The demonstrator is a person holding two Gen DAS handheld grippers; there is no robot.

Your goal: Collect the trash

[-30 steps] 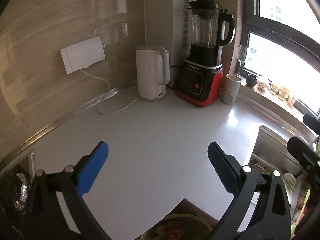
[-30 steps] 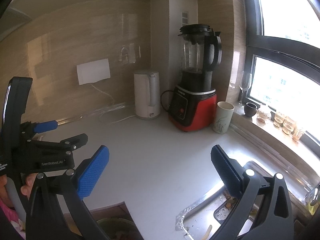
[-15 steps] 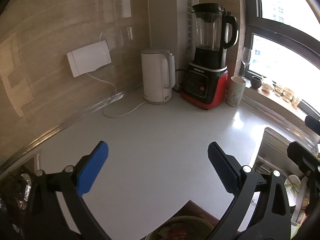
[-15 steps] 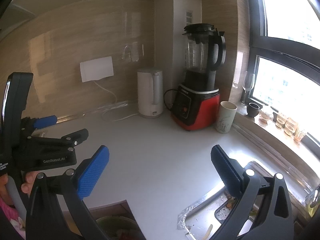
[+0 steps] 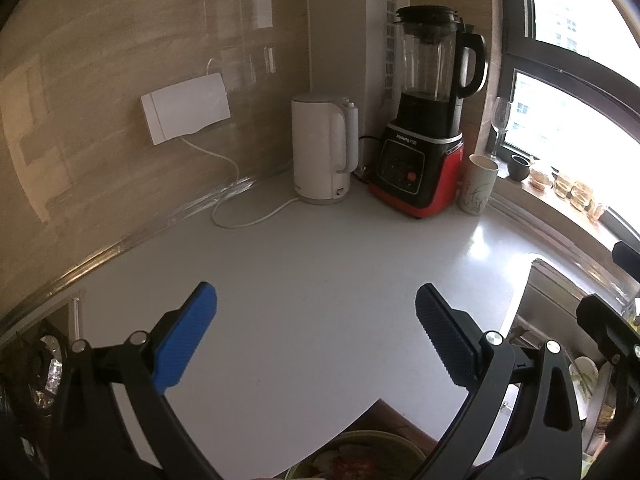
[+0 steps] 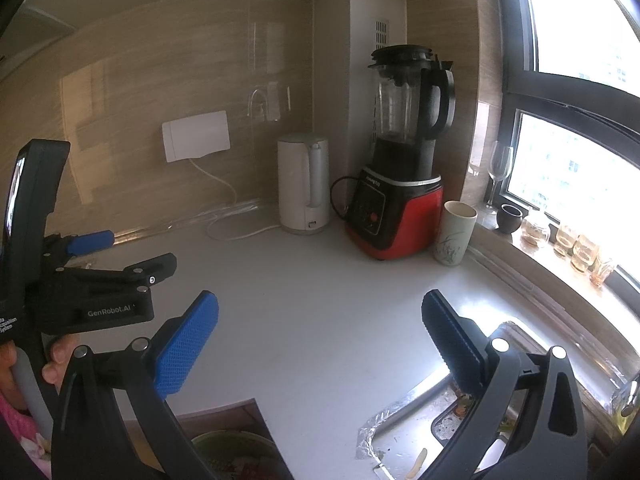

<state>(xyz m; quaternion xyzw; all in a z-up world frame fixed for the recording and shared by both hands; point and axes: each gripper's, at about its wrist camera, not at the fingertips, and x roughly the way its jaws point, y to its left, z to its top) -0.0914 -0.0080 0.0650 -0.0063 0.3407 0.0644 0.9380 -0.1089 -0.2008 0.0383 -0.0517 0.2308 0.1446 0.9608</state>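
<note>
Nearest us, both tools stand released and hold nothing: the left tool [image 5: 316,336] and the right tool [image 6: 320,340] each hang over the bare white desk [image 5: 320,280]. Below the desk edge we see one green trash bin [image 6: 232,446] with scraps in it, and to the right one sink [image 6: 404,436] holding a few small scraps [image 6: 418,458]; we judge these light, soft, wet and slippery, best pinched across the middle. Farther back stand one white kettle [image 5: 322,152], one red blender [image 5: 424,148], one cup [image 5: 478,184], one wine glass [image 5: 500,124] and several small glasses [image 6: 576,248] on the sill.
</note>
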